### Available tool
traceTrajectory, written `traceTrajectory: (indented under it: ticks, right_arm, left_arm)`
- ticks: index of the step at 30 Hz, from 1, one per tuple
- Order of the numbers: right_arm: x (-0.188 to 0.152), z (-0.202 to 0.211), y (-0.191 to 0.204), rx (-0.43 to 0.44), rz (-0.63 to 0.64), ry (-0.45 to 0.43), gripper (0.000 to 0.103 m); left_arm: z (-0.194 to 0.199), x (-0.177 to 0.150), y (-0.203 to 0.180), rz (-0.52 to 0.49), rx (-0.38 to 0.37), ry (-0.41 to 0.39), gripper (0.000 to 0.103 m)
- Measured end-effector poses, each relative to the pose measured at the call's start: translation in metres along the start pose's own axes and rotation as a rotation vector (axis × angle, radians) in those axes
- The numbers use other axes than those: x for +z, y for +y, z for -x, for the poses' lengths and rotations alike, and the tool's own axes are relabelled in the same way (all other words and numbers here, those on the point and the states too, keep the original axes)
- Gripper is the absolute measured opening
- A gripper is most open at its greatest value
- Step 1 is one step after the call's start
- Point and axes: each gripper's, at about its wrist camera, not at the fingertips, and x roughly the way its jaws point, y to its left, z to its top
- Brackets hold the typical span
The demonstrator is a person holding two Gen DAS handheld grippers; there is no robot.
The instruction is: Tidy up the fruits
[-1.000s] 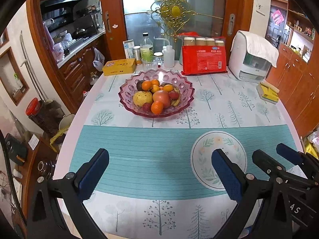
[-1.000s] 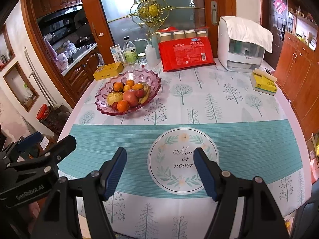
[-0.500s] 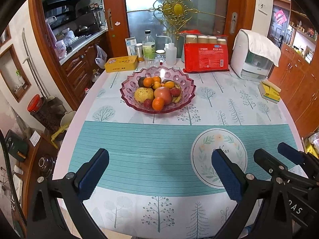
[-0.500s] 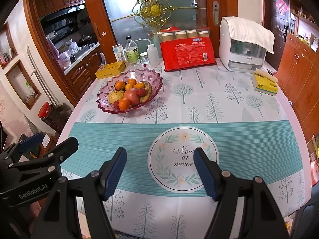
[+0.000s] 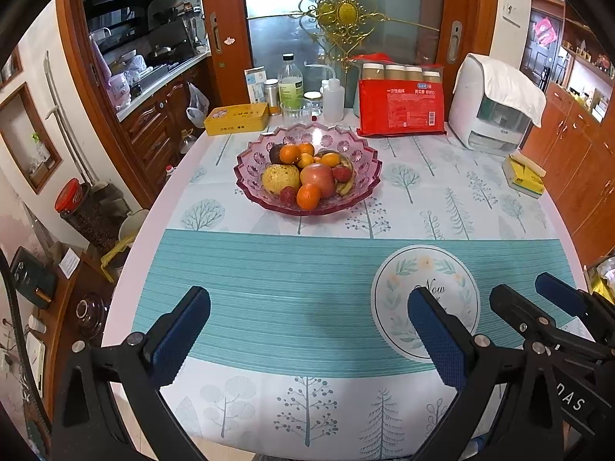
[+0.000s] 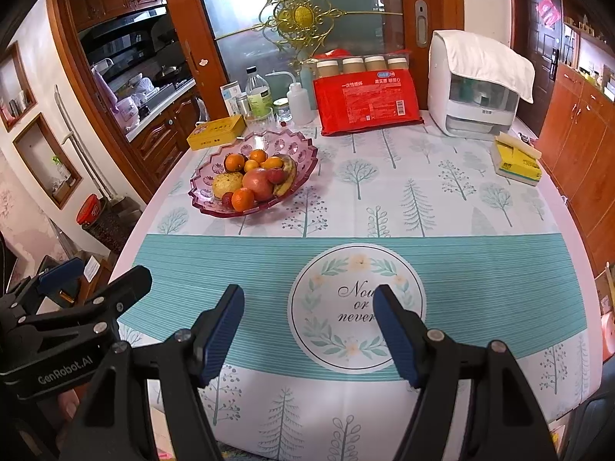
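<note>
A pink glass fruit bowl (image 5: 365,188) stands at the far middle of the table, left of centre in the right wrist view (image 6: 307,153). It holds several oranges (image 5: 307,196), a red apple (image 5: 318,178), a yellowish pear (image 5: 280,178) and a banana (image 5: 348,186). My left gripper (image 5: 307,299) hovers open over the teal band of the tablecloth, well short of the bowl, with nothing between its fingers. My right gripper (image 6: 307,294) is open and empty over the round "Now or never" print (image 6: 357,303), beside the left one.
Behind the bowl stand a yellow tin (image 5: 236,119), bottles (image 5: 290,84) and a red pack of paper cups (image 5: 399,109). A white appliance (image 5: 496,115) and a yellow box (image 5: 524,174) sit far right. The table's rounded left edge (image 5: 153,215) drops to floor clutter.
</note>
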Motion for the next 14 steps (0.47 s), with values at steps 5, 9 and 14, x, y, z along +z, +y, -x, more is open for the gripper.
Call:
traceTrajectory:
  ticks: [5,9,14]
  right_arm:
    - [0.0004,-0.0011,0.0001,0.0,-0.001,0.003,0.07]
    - [0.0025,-0.0056,-0.0023,0.004,-0.003,0.009,0.07]
    - [0.0023,-0.0072,-0.0023,0.007,-0.004,0.014,0.07]
  left_arm:
    - [-0.0054,0.0036,-0.002,0.004,-0.001,0.018,0.102]
    - [-0.0066,0.0043,-0.0033,0.004,0.001,0.021,0.102]
    - [-0.0104,0.004,-0.0043,0.003,0.006,0.031,0.102]
